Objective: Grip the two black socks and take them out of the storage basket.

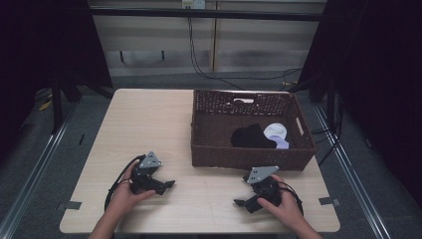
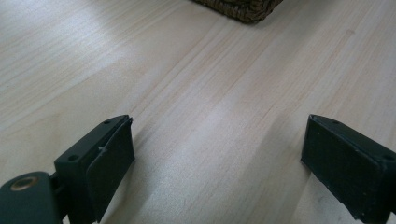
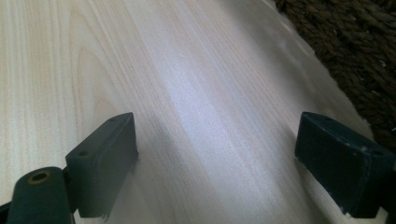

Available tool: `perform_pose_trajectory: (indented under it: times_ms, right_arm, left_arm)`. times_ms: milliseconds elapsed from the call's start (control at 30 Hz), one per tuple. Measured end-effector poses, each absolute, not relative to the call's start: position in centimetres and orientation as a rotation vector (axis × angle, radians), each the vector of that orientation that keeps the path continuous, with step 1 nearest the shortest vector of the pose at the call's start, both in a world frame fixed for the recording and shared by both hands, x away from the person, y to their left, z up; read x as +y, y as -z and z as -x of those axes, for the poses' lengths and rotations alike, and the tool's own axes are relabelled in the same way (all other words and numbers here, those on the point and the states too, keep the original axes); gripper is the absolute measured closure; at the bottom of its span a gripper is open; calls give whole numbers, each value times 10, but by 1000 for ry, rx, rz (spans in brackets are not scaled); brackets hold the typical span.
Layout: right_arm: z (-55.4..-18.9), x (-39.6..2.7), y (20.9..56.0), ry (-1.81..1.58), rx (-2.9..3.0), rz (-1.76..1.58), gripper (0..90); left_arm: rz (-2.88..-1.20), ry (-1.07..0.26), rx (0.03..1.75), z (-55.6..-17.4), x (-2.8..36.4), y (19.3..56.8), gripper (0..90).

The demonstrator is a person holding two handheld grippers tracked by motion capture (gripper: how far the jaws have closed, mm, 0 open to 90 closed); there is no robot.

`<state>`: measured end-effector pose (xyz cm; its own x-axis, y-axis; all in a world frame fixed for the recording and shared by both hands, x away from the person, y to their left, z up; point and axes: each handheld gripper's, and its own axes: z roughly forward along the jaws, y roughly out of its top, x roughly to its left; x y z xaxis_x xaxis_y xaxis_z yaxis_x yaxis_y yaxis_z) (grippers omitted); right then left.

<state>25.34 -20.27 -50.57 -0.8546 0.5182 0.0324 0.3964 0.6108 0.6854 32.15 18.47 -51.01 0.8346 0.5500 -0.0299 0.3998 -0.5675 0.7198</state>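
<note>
Basket (image 1: 209, 134) just beyond right gripper (image 1: 239, 202), jaws wide, nothing between

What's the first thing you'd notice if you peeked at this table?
The big brown wicker basket on the right half of the pale wooden table, with a black cloth and a white cloth lying inside. Near the front edge, the left claw and right claw rest on the table, each in a hand, jaws wide open and holding nothing.

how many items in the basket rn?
2 visible. A black garment lies at mid-floor of the wicker basket; a white and pale lilac one touches its right side. More may be hidden under them or behind the near wall.
</note>
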Motion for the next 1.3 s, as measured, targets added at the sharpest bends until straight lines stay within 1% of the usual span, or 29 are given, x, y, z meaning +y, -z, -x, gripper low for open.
perform_pose_trajectory:
  times_ms: [367,533,567,600,633,867,1300]
  right_arm:
    - [-254,-196,500,-986,2704,-792,124]
    - [-256,-192,487,-881,2847,-815,139]
    - [-257,-189,481,-778,2917,-780,143]
    - [-257,-189,481,-778,2917,-780,143]
    - [-256,-186,477,-627,2961,-741,144]
    - [-257,-182,469,-407,3039,-722,154]
    - [-266,-190,454,-338,3062,-700,155]
  left_arm:
    - [-2248,-253,690,-322,185,510,85]
    - [-2248,-253,690,-322,185,510,85]
    - [-2248,-253,689,-322,185,510,85]
    - [-2248,-253,689,-322,185,510,85]
    - [-2248,-253,690,-322,185,510,86]
    - [-2248,-252,690,-322,185,510,85]
    - [-2248,-253,689,-322,185,510,85]
